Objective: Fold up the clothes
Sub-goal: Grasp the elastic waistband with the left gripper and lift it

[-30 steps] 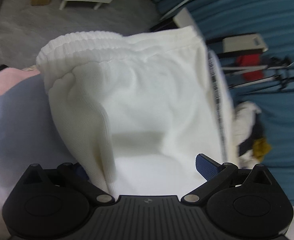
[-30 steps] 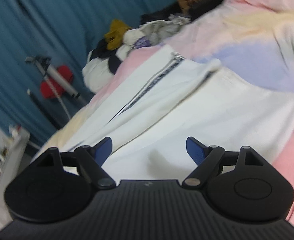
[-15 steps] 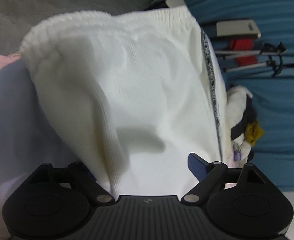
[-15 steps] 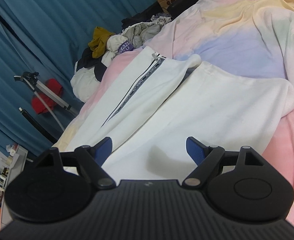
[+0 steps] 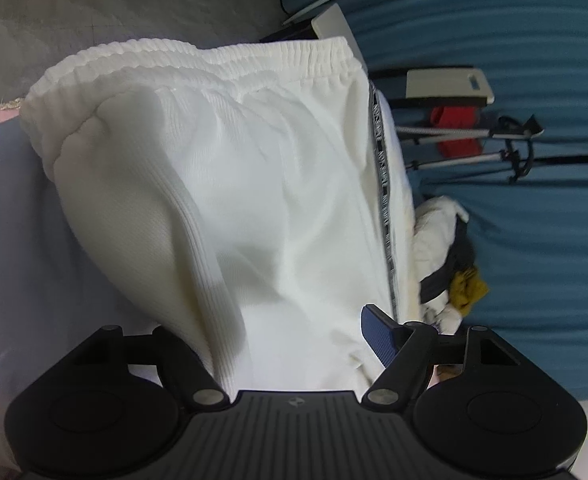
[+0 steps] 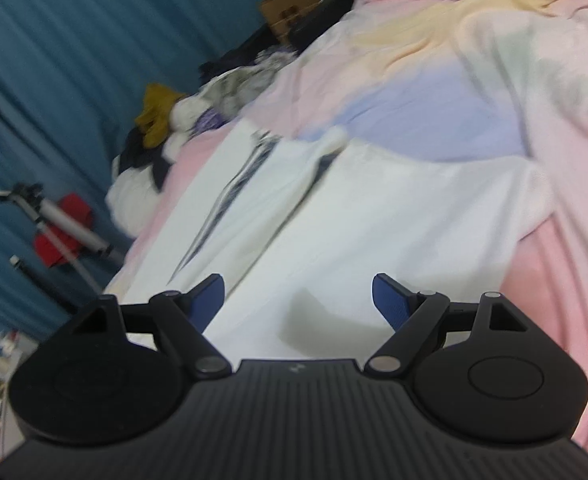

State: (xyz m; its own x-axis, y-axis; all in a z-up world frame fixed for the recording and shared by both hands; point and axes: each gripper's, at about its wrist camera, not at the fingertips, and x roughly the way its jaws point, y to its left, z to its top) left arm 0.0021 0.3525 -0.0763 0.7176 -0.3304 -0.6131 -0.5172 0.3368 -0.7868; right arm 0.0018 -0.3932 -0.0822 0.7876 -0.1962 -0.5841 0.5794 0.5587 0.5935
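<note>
White sweatpants [image 5: 277, 184] with a ribbed elastic waistband [image 5: 197, 54] and a dark side stripe [image 5: 384, 200] fill the left wrist view, lying on a pastel bed sheet [image 5: 9, 216]. My left gripper [image 5: 269, 328] is open low over them. Its right blue pad [image 5: 378, 336] shows, while a raised fold of fabric [image 5: 197, 280] hides the left finger. In the blurred right wrist view the same sweatpants [image 6: 374, 224] spread across the pink and lilac sheet [image 6: 434, 112]. My right gripper [image 6: 298, 284] hovers open just above them, both blue pads bare.
A heap of other clothes [image 6: 161, 136] lies at the bed's edge beside blue curtains [image 6: 53, 40]. A tripod with something red [image 6: 65, 224] stands by the curtain. A brown paper bag [image 6: 289, 4] sits at the far end. Grey floor [image 5: 93, 12] lies beyond the waistband.
The left gripper's view has shifted slightly over the pants, with the waistband lower in frame. The right gripper is swinging, its view now blurred and tilted; both stay open.
</note>
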